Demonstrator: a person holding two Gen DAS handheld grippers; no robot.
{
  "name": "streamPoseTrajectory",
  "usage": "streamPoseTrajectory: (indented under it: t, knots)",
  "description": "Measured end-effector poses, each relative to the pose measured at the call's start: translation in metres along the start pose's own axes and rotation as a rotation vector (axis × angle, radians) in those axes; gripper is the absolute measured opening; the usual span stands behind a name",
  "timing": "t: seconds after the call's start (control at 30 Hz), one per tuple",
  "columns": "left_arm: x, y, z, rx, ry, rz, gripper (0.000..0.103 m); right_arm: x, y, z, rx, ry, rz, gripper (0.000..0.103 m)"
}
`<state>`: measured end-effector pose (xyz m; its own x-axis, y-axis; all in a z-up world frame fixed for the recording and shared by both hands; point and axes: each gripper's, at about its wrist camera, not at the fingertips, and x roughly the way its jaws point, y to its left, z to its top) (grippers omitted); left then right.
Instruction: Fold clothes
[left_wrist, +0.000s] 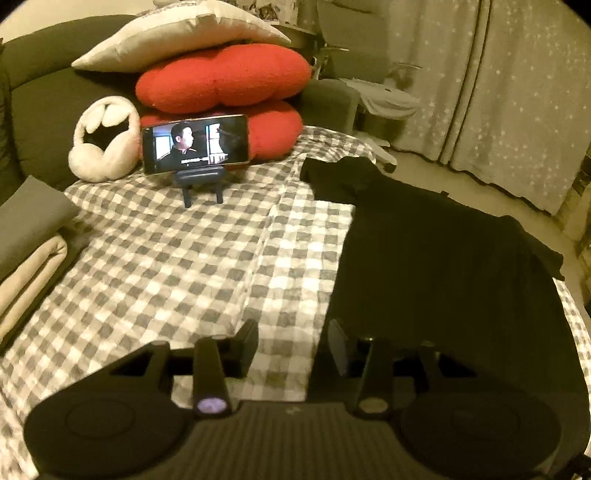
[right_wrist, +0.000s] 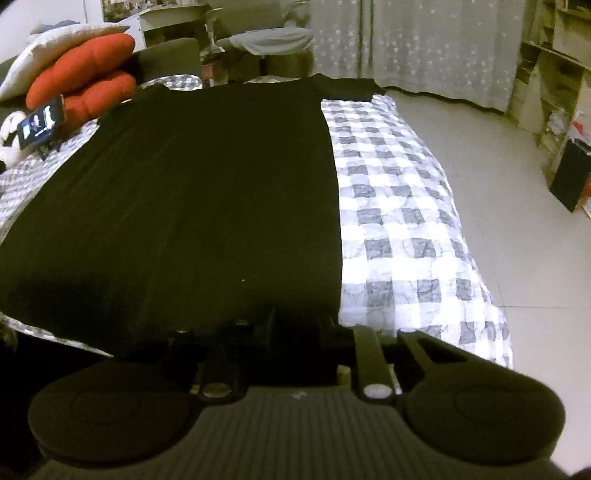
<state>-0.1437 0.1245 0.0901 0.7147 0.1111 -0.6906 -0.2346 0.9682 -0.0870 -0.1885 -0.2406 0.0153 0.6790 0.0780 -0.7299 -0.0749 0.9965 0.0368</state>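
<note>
A black T-shirt (left_wrist: 443, 266) lies spread flat on the grey-and-white checked bed cover (left_wrist: 166, 258). My left gripper (left_wrist: 291, 341) is open at the shirt's near left edge: its left finger is over the checks, its right finger over the black cloth. In the right wrist view the T-shirt (right_wrist: 184, 184) fills the middle, one sleeve at the far right. My right gripper (right_wrist: 297, 326) sits at the near hem by the shirt's right corner, jaws narrowly apart. Black fingers on black cloth hide whether the pads press on it.
A phone on a stand (left_wrist: 195, 144) plays video at the bed's head, beside white earmuffs (left_wrist: 103, 140), red cushions (left_wrist: 221, 77) and a pale pillow (left_wrist: 177, 37). Folded clothes (left_wrist: 29, 240) are stacked at the left. The bed edge drops to a tiled floor (right_wrist: 498, 184); shelves (right_wrist: 554, 74) stand far right.
</note>
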Motion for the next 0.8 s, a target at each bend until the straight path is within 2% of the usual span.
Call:
streamPoseTrajectory:
  t: [0.03,0.07,0.13,0.23,0.3,0.4,0.43,0.47,0.5,0.53,0.57,0.6,0.67,0.7,0.73,0.77,0.8]
  knots:
    - [0.000,-0.002,-0.004,-0.005,-0.006,0.005,0.043,-0.003,0.003,-0.005,-0.031,-0.013,-0.029,0.006]
    - [0.000,-0.003,-0.010,0.001,-0.018,0.009,0.043,-0.006,0.006,-0.008,-0.059,-0.030,-0.036,0.001]
    - [-0.001,0.000,-0.024,0.006,-0.035,0.011,0.043,-0.013,-0.003,-0.011,-0.023,-0.049,-0.016,0.000]
    - [-0.001,0.012,-0.041,-0.035,0.021,-0.017,0.043,-0.025,-0.031,-0.018,0.072,-0.069,0.001,0.000]
    - [-0.002,0.020,-0.053,-0.062,0.058,-0.035,0.043,-0.030,-0.030,-0.022,0.056,-0.090,0.006,0.001]
    - [-0.012,0.020,-0.069,-0.027,0.043,-0.032,0.044,-0.033,-0.027,-0.028,0.029,-0.101,0.004,0.001]
    - [-0.012,0.020,-0.074,-0.017,0.045,-0.034,0.045,-0.032,-0.027,-0.030,0.029,-0.102,0.004,0.003]
    - [-0.011,0.020,-0.080,-0.009,0.052,-0.037,0.047,-0.032,-0.025,-0.031,0.029,-0.104,0.005,0.013]
    - [-0.008,0.019,-0.083,-0.003,0.065,-0.031,0.048,-0.033,-0.021,-0.031,0.013,-0.100,0.002,0.014]
    - [-0.004,0.019,-0.087,0.003,0.078,-0.026,0.049,-0.035,-0.015,-0.032,-0.007,-0.104,0.001,0.024]
    - [-0.001,0.018,-0.091,0.009,0.090,-0.021,0.049,-0.036,-0.009,-0.032,-0.026,-0.107,-0.001,0.047]
    - [0.001,0.016,-0.093,0.020,0.082,-0.019,0.050,-0.034,-0.004,-0.034,-0.048,-0.108,-0.007,0.056]
    - [0.002,0.012,-0.096,0.052,0.067,-0.015,0.053,-0.021,0.002,-0.037,-0.065,-0.105,-0.041,0.056]
    - [0.002,0.009,-0.098,0.077,0.062,-0.010,0.053,-0.011,0.001,-0.041,-0.048,-0.093,-0.056,0.042]
    - [0.002,0.005,-0.099,0.101,0.056,-0.006,0.052,-0.003,0.001,-0.047,-0.039,-0.083,-0.070,0.036]
    - [0.001,0.005,-0.100,0.110,0.049,-0.005,0.045,-0.004,0.005,-0.050,-0.056,-0.106,-0.092,0.030]
    - [0.001,0.005,-0.100,0.119,0.041,-0.005,0.040,-0.008,0.006,-0.050,-0.062,-0.118,-0.093,0.016]
